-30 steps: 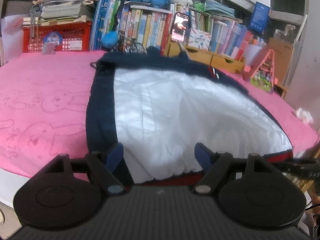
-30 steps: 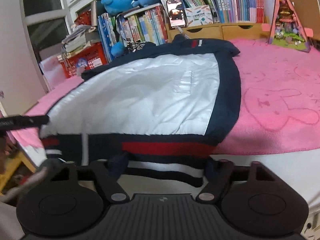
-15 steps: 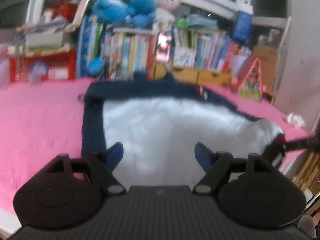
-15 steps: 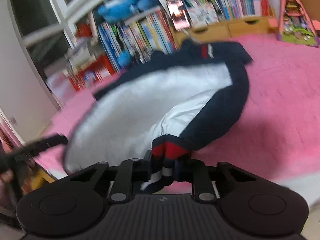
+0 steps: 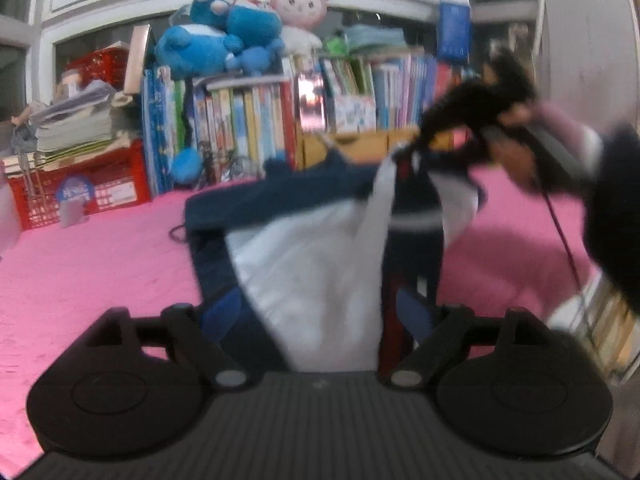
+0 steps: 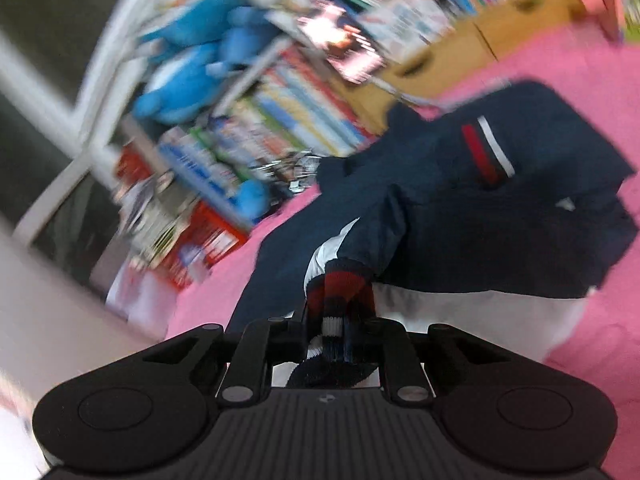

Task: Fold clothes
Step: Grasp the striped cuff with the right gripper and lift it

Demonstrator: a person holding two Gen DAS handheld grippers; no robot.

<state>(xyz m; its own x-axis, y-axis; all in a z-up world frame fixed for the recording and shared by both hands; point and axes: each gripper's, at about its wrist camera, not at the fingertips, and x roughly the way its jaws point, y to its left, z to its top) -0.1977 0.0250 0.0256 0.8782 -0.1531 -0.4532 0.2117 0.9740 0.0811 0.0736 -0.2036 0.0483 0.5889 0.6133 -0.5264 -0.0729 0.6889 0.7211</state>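
Navy jacket (image 6: 500, 208) – white lining up – striped hem lifted.

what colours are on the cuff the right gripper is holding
Navy with red and white stripes on the cuff, best seen in the right wrist view.

A bed under a pink blanket (image 5: 88, 264) carries a navy jacket with white lining (image 5: 312, 264), lying near the middle with one part lifted off it. Along the far edge stand a red crate (image 5: 100, 188), books (image 5: 240, 128) and wooden drawers (image 5: 352, 146).
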